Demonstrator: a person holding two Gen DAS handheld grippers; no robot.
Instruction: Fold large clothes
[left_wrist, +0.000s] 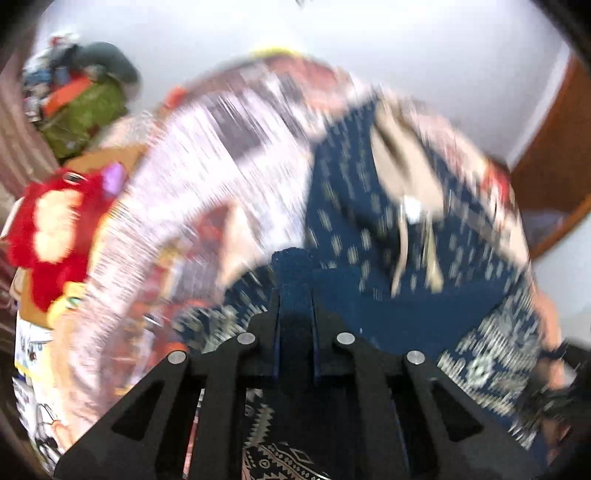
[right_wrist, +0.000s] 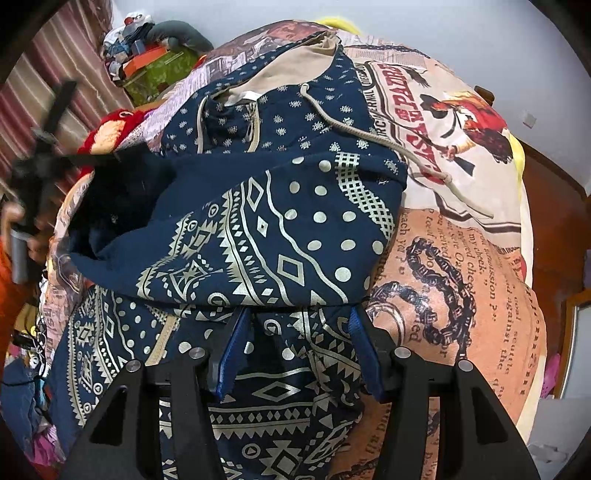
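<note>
A navy hoodie (right_wrist: 258, 229) with a cream geometric print lies on the printed bedspread (right_wrist: 443, 258), its lower part folded up over the chest. Its beige hood lining and drawstring (right_wrist: 369, 136) point to the far end. My right gripper (right_wrist: 295, 317) stands open over the hoodie, fingertips at the folded edge. My left gripper (left_wrist: 295, 280) is shut on a bunch of navy hoodie (left_wrist: 369, 221) fabric. In the right wrist view, the left gripper (right_wrist: 40, 158) shows blurred at the left, with a dark part of the garment stretched toward it.
A red plush toy (right_wrist: 110, 129) and a green box (right_wrist: 159, 74) piled with clutter sit at the far left by a striped curtain. A wooden door (right_wrist: 554, 206) stands on the right. More clothes lie low at the left edge. The left wrist view is heavily blurred.
</note>
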